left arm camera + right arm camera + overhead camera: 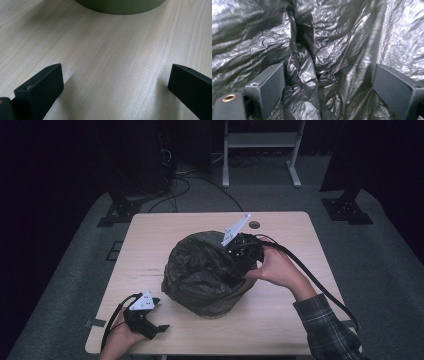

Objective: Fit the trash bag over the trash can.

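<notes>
A: Nearest to the high camera, what was seen?

B: At the front edge of the table (280, 330) the left gripper (150, 320) was held low, well apart from the work. Its jaws were spread wide, with bare wood between them, and the green bin (120, 6) was seen farther ahead.

A: And the bag?

B: The black bag (200, 270) was draped over the bin in the middle of the table. The right gripper (240, 262) was pushed into it from the right side. In the right gripper view its jaws were also apart, with a crumpled fold of the bag (307, 75) standing between them, not yet pinched.

A: How was the bag judged to handle?

B: It was judged to be very light, thin and soft, and rather slippery. It could probably be torn if it was pulled hard. A thick fold or the edge near the rim was judged to be the best place to be gripped.
</notes>
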The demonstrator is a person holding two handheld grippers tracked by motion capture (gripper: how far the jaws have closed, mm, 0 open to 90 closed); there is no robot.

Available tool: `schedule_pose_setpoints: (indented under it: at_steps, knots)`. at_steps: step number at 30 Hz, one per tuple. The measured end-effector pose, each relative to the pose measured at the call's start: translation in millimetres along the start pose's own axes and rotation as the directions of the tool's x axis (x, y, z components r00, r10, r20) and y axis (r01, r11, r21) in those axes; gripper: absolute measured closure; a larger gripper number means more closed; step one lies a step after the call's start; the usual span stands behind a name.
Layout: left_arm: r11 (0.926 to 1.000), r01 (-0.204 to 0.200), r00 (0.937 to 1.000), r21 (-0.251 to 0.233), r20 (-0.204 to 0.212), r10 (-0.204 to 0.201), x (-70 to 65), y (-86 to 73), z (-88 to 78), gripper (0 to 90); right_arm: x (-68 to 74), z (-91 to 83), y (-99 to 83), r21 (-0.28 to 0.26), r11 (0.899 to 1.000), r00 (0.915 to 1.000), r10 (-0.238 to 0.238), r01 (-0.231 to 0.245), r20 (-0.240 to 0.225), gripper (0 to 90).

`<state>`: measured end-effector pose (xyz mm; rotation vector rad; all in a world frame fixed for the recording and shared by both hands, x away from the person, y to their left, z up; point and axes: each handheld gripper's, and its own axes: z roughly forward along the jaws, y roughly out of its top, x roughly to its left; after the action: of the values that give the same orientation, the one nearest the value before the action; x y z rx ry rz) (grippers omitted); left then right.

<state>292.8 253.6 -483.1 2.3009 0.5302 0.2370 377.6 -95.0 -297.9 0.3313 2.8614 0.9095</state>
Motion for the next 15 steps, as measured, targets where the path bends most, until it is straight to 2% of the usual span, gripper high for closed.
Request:
schedule_pose_setpoints:
  at_steps: [4, 9, 10, 15]
  knots:
    - [1.0, 0.0, 1.0, 0.0, 0.0, 0.0, 0.0, 0.0, 0.0, 0.0, -1.0, 8.8, -1.0, 0.072, 0.997, 0.9998, 0.01, -0.009, -0.016, 9.5]
    - [1.0, 0.0, 1.0, 0.0, -0.001, 0.0, 0.1, 0.0, 0.0, 0.0, -1.1, 11.1, -0.7, 0.098, 0.995, 0.9991, 0.014, -0.009, -0.041, 9.6]
    - [1.0, 0.0, 1.0, 0.0, -0.001, 0.0, 0.0, 0.0, 0.0, 0.0, -1.0, 13.2, -0.9, 0.126, 0.992, 0.9969, 0.029, -0.02, -0.073, 9.6]
    - [1.0, 0.0, 1.0, 0.0, 0.0, 0.0, 0.0, 0.0, 0.0, 0.0, -0.6, 13.6, -0.6, 0.139, 0.99, 0.997, 0.028, -0.018, -0.072, 9.8]
